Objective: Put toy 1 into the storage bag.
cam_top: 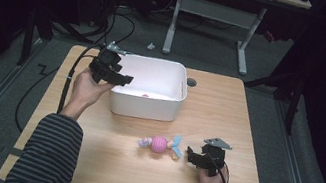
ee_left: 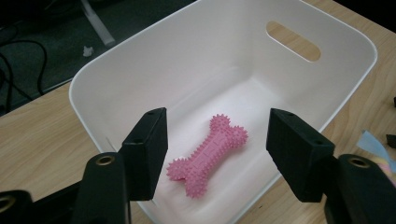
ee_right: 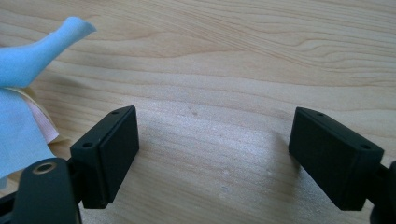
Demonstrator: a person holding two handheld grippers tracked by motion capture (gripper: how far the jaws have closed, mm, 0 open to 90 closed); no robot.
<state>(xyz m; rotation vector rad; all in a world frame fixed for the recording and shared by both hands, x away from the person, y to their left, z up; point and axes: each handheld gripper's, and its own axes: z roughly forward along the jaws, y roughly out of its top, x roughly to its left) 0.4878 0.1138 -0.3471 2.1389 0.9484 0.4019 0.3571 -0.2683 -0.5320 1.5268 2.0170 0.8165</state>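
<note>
Item: knitted toy [cam_top: 159,144], pink ball body, blue fins, lying on the table [cam_top: 244,136] at 6 o'clock of the bin [cam_top: 176,105]. Long axis 9-to-3.

Right claw [cam_top: 188,155]: jaws apart, empty, toy just beside it at 9 o'clock; nearer hand.

Left claw [cam_top: 125,80]: jaws apart, empty, over the bin, above the bone [ee_left: 208,154].

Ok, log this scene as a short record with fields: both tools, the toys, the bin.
left tool: open, above the near left corner of the white bin, nothing between its jaws
right tool: open, low over the bare wooden table, empty
pink spiky bone toy: lying flat on the bin floor
knitted toy: pink body, blue and yellow ends, on the table in front of the bin, just left of the right tool
</note>
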